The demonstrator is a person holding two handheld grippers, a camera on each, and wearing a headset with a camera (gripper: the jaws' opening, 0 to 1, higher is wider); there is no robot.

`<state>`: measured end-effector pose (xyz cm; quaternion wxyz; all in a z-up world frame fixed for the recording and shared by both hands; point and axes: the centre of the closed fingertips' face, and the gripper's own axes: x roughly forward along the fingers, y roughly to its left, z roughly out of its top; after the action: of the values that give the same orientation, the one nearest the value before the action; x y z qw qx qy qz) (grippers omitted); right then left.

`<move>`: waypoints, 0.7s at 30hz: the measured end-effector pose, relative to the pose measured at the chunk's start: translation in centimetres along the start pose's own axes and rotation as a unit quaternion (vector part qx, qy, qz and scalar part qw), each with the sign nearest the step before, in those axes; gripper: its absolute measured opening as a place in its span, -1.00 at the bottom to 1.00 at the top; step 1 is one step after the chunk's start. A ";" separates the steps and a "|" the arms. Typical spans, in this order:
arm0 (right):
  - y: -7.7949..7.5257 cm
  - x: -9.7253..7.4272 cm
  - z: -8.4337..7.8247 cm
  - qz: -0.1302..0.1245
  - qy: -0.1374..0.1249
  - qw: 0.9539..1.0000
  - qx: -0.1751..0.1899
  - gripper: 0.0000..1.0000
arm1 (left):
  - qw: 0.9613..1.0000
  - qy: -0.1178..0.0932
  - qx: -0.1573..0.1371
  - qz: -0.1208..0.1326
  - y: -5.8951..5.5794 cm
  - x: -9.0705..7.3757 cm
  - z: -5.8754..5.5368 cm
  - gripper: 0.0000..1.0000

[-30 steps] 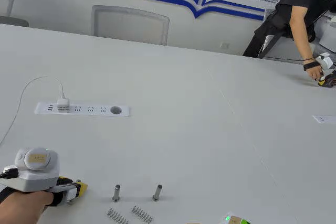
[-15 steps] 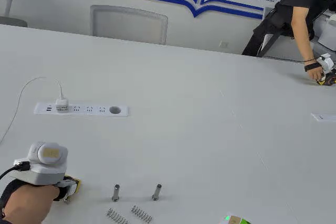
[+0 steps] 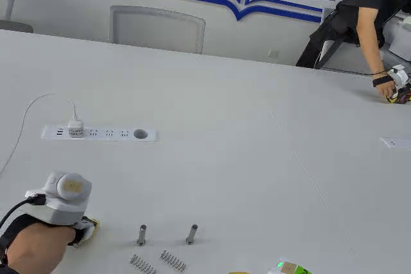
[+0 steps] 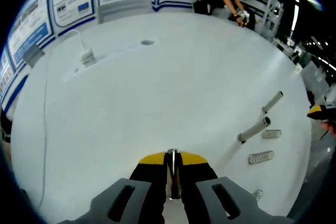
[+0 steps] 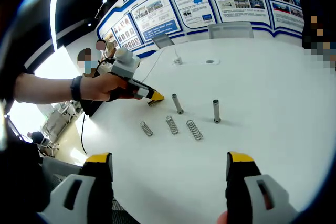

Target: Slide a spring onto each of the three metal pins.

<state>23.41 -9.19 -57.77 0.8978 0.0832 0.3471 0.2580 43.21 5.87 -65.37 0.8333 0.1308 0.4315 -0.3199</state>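
Two metal pins (image 3: 142, 234) (image 3: 192, 233) stand upright on the white table (image 3: 225, 133), near its front edge. Two springs (image 3: 142, 264) (image 3: 173, 261) lie just in front of them. In the right gripper view there are three springs (image 5: 146, 128) (image 5: 171, 124) (image 5: 193, 129) before the pins (image 5: 177, 104) (image 5: 216, 111). My left gripper (image 3: 88, 224) is left of the pins with its tip low over the table. It is shut on a third metal pin (image 4: 171, 174). My right gripper (image 5: 168, 182) stands wide open in front of the springs, holding nothing.
A power strip (image 3: 99, 134) with a plugged charger and cable lies at the left of the table. Grey chairs (image 3: 157, 29) stand behind it. At the far right a person (image 3: 366, 11) works with another gripper. A small label (image 3: 393, 142) lies at the right.
My left gripper has swung from pointing right to pointing down at the table and drifted slightly left. The standing pins and the springs have not moved.
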 end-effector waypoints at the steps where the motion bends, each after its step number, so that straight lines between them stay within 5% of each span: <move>1: 0.0 0.0 0.0 0.000 0.000 1.000 0.002 0.81 | 1.000 0.000 -0.002 0.001 0.0 0.1 0.0 -0.84; 9: 0.0 0.0 0.1 0.000 -0.002 1.000 0.005 0.81 | 1.000 -0.006 0.022 0.019 0.6 0.5 0.1 -0.84; 13: -0.2 -0.3 0.2 -0.003 -0.004 1.000 0.006 0.81 | 1.000 -0.015 -0.017 0.015 0.8 0.2 0.0 -0.85; 21: -0.5 -0.4 0.1 -0.007 -0.004 1.000 0.011 0.80 | 0.998 -0.048 -0.047 0.015 0.7 -2.1 1.1 -0.85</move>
<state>23.40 -9.80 -57.60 0.9000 0.0912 0.3469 0.2478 43.51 6.71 -63.06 0.8628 0.0822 0.4038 -0.2929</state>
